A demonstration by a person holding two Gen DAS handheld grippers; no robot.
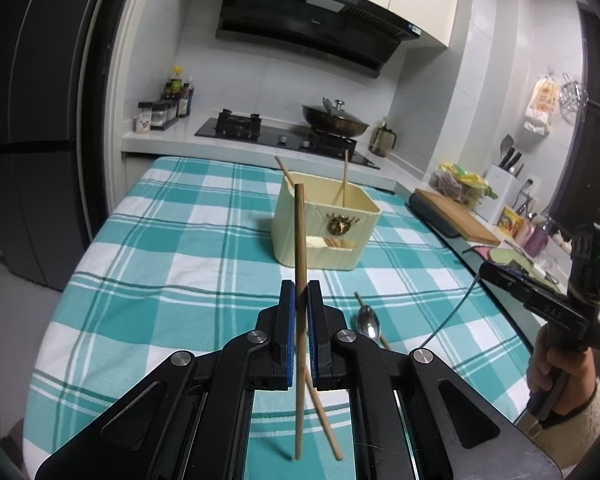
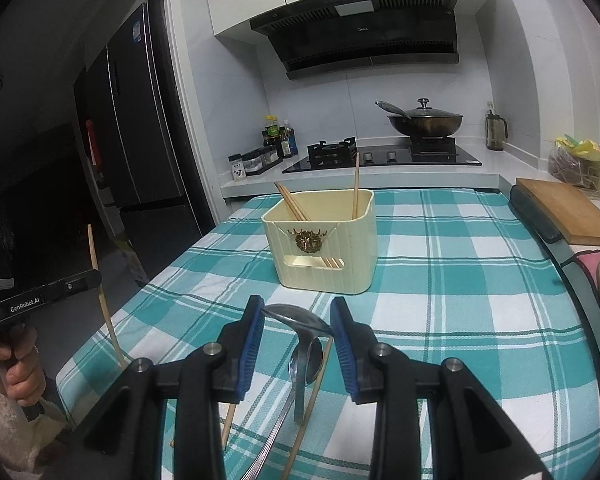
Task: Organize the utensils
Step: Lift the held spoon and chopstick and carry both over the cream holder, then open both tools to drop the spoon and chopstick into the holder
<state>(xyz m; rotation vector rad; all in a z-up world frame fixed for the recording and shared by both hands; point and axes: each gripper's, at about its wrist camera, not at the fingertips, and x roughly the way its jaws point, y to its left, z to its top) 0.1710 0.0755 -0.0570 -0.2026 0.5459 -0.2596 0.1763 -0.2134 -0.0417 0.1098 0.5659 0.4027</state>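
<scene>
Your left tool (image 1: 300,300) clenches an upright chopstick (image 1: 299,248) above the worktop (image 1: 180,240) | your right tool (image 2: 298,320) grips a spoon (image 2: 296,318) by its bowl | cream holder (image 2: 320,240) beyond holds three chopsticks.

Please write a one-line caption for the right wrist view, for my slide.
Right gripper holds a spoon between its jaws above the checked cloth, facing the cream holder.
</scene>
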